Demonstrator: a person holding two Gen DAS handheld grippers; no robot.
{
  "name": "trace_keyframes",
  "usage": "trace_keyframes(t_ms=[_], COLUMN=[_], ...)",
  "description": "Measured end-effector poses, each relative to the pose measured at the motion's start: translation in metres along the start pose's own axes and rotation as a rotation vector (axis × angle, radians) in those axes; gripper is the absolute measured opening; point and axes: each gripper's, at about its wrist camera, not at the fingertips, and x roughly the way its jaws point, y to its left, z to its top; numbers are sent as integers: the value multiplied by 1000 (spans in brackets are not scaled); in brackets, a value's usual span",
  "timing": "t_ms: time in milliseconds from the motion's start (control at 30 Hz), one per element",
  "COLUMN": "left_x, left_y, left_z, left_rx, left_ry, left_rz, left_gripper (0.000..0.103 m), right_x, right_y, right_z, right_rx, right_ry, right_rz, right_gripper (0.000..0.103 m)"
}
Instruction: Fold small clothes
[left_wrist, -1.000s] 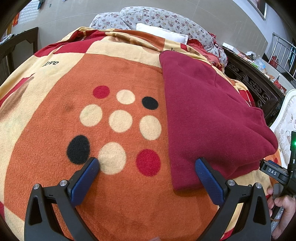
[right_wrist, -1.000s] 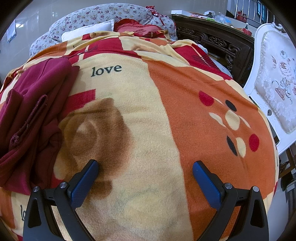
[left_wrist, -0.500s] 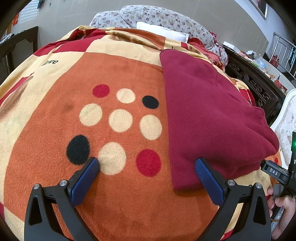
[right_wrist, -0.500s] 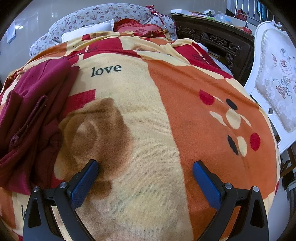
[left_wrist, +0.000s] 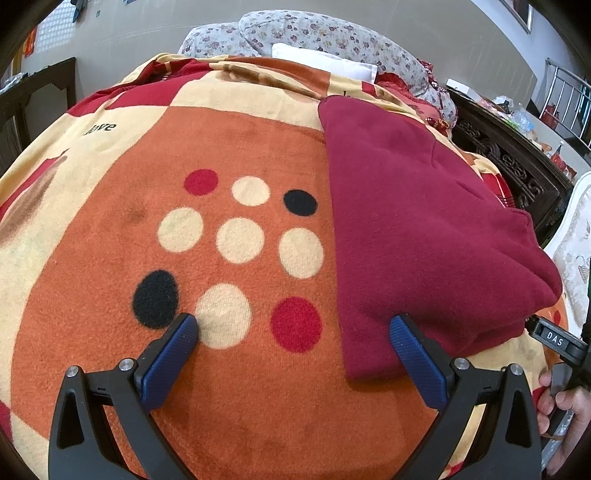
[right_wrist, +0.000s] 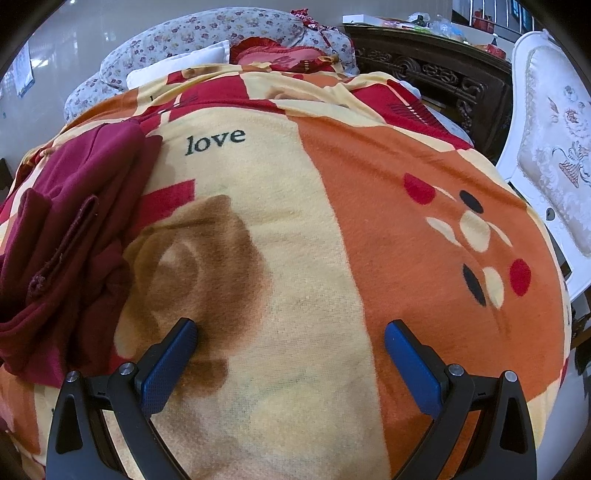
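A dark red garment (left_wrist: 417, 229) lies folded lengthwise on the patterned blanket (left_wrist: 184, 266), right of the dot pattern. My left gripper (left_wrist: 293, 328) is open and empty, low over the blanket, with its right fingertip (left_wrist: 400, 326) at the garment's near left corner. In the right wrist view the same garment (right_wrist: 70, 236) lies bunched at the left edge. My right gripper (right_wrist: 290, 332) is open and empty over bare blanket, to the right of the garment.
Floral pillows (left_wrist: 325, 37) and a white pillow (right_wrist: 177, 66) lie at the bed's head. A dark carved wooden cabinet (right_wrist: 432, 74) and a white upholstered chair (right_wrist: 554, 155) stand along the bed's right side. The hand holding the other gripper (left_wrist: 565, 402) shows at lower right.
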Motion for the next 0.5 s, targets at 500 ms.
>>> trace_keyframes(t_ms=[500], left_x=[0], left_y=[-1], left_z=[0], left_rx=[2], left_ry=[0], left_rz=[3], left_gripper=[103], right_x=[-1], right_y=[3], right_z=[0], right_rx=[-14], right_ry=[-1], right_rz=[-20], right_gripper=[103])
